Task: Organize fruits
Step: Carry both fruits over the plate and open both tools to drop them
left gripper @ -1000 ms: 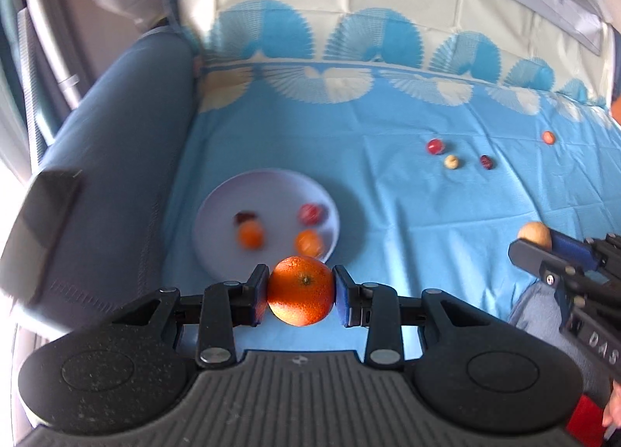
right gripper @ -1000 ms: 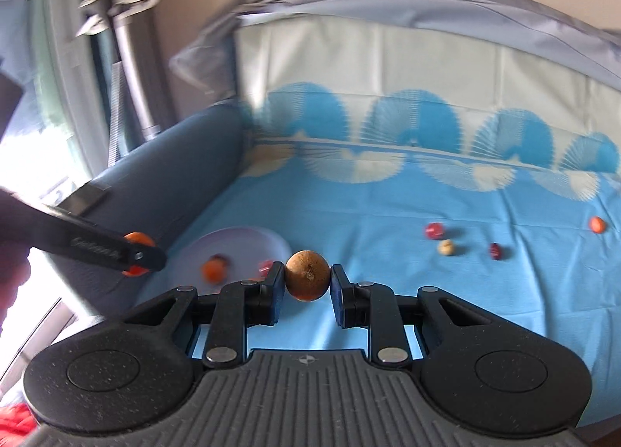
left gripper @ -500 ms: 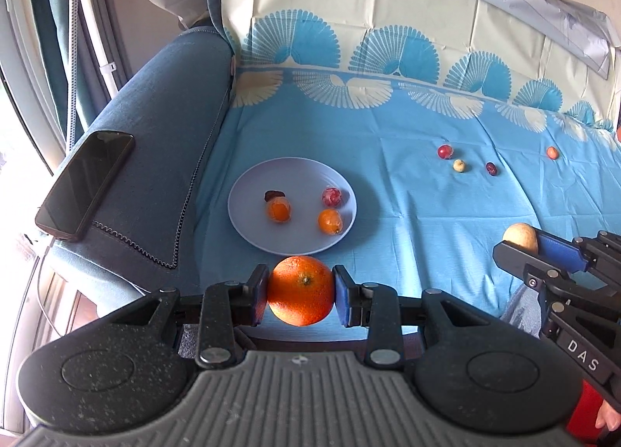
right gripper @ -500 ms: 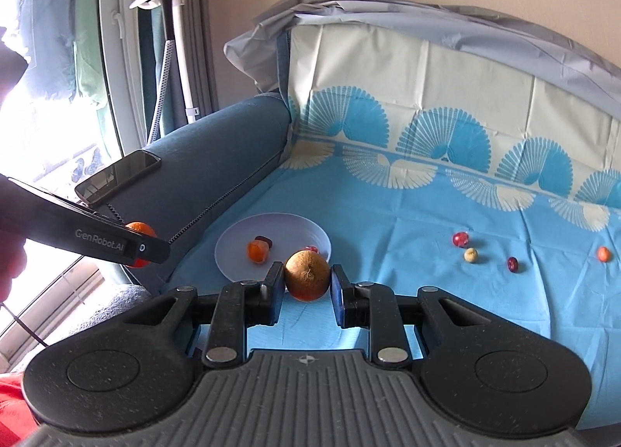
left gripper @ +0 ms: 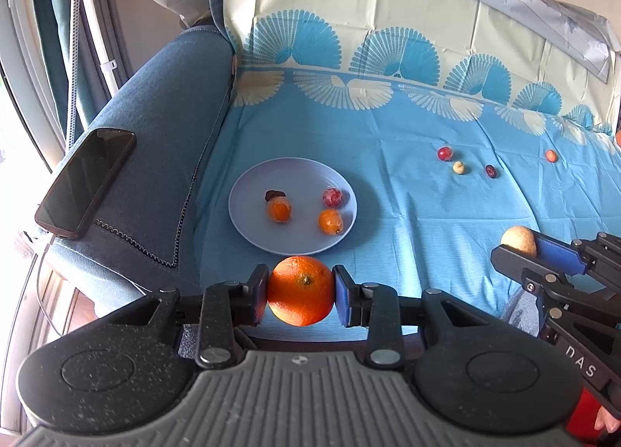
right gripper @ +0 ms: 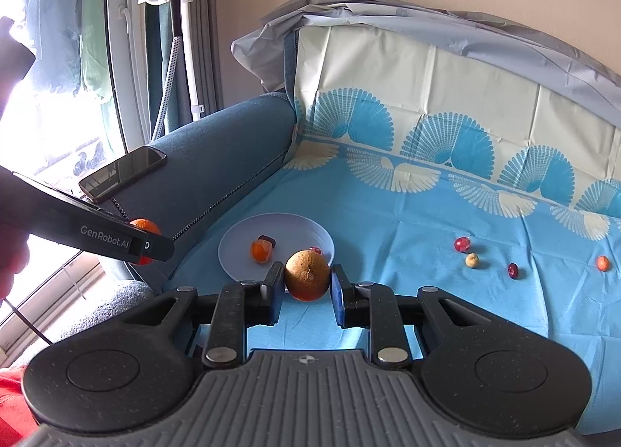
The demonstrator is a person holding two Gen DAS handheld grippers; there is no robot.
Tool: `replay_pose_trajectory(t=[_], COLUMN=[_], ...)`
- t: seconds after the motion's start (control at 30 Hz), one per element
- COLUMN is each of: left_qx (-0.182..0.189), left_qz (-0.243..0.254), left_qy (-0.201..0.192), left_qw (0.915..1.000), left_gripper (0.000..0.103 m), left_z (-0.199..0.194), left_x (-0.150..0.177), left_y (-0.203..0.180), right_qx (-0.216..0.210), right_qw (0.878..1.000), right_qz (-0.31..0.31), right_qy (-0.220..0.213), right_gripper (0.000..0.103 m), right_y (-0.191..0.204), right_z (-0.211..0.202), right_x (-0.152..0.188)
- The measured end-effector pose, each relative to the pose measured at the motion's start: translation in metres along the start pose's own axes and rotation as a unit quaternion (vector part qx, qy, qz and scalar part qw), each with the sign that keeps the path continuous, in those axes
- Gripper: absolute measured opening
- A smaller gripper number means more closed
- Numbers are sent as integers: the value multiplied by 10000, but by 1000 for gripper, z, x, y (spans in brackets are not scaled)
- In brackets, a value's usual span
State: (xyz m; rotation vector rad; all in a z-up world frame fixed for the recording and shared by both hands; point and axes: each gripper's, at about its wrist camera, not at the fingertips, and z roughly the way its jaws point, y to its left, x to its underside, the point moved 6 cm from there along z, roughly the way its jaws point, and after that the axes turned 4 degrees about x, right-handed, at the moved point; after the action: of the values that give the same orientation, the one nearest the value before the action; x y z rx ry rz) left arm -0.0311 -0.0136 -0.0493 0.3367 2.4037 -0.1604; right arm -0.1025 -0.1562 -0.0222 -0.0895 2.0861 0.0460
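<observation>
My left gripper (left gripper: 300, 290) is shut on a large orange (left gripper: 300, 289), held in the air near the front edge of the sofa seat, just before the pale plate (left gripper: 248, 190). The plate holds two small orange fruits (left gripper: 278, 210), a red fruit (left gripper: 333, 197) and a dark piece. My right gripper (right gripper: 306, 284) is shut on a brownish-orange round fruit (right gripper: 307, 275), also in the air, to the right of the left one. The right gripper shows in the left wrist view (left gripper: 520, 249). Several small fruits (left gripper: 458, 167) lie on the blue cloth further right.
A black phone (left gripper: 85, 181) lies on the blue sofa armrest, left of the plate. A blue and cream patterned cloth (left gripper: 388, 194) covers the seat and backrest. A white stand (right gripper: 190, 20) and a window are at the left.
Both grippers have pulled back and risen from the plate, still holding their fruits. The plate and sofa now look further away and sharper.
</observation>
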Motion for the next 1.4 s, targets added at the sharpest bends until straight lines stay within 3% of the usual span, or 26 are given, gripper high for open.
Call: replay_pose_trajectory(t=[0.77,1.03,1.4], left_qx=[-161,-285,-336], left_qz=[-225,-461,-851], left_qy=[79,112,474], left_qw=[9996,9985,9947], left_gripper=[39,38,38], left_z=[37,79,163], left_x=[-27,-54,-73], left_y=[32,52,76], right_qx=[-126,-268,-405], right_qw=[9991,9976,9945], right_qz=[-131,-132,-146], right_qy=[379,632,955], right_gripper=[26,26,26], right_y=[4,11,19], right_z=[37,84,164], right_x=[0,-4,-12])
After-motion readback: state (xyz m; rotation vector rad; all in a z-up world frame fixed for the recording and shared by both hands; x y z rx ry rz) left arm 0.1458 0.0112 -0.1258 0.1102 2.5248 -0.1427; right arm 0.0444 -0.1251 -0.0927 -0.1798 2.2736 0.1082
